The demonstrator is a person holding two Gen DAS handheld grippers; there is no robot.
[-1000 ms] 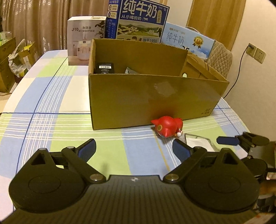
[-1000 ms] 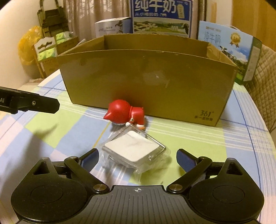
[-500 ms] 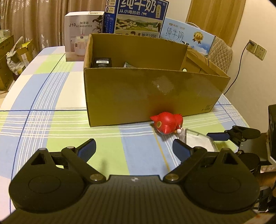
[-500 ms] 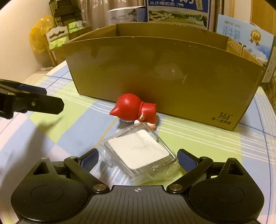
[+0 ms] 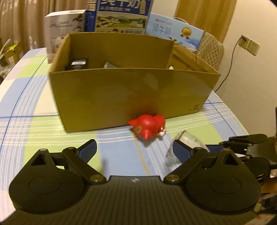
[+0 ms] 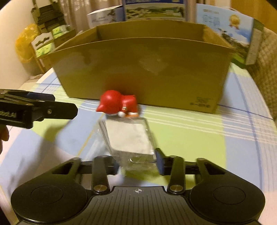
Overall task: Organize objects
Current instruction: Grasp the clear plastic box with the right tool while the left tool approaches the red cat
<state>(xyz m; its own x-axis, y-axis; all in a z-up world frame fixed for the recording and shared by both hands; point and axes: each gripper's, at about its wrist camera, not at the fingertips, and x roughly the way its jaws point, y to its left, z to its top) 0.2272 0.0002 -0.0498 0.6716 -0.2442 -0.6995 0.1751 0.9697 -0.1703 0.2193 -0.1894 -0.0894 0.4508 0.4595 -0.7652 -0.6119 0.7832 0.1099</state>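
A clear plastic case with a white pad inside is clamped at its near end by my right gripper, which is shut on it. In the left wrist view the same clear case shows tilted, partly behind my right finger. A red toy figure lies on its side on the tablecloth against the front wall of the open cardboard box. My left gripper is open with nothing between its fingers, a short way in front of the toy. It appears at the left in the right wrist view as a black left gripper.
Inside the box lie a black item and other things. Milk cartons and a white humidifier box stand behind it. A quilted chair is at the far right. The checked tablecloth lies bare to the left.
My right gripper has shut on the clear case and tilted it up off the cloth. My left gripper has moved closer to the red toy and the box.
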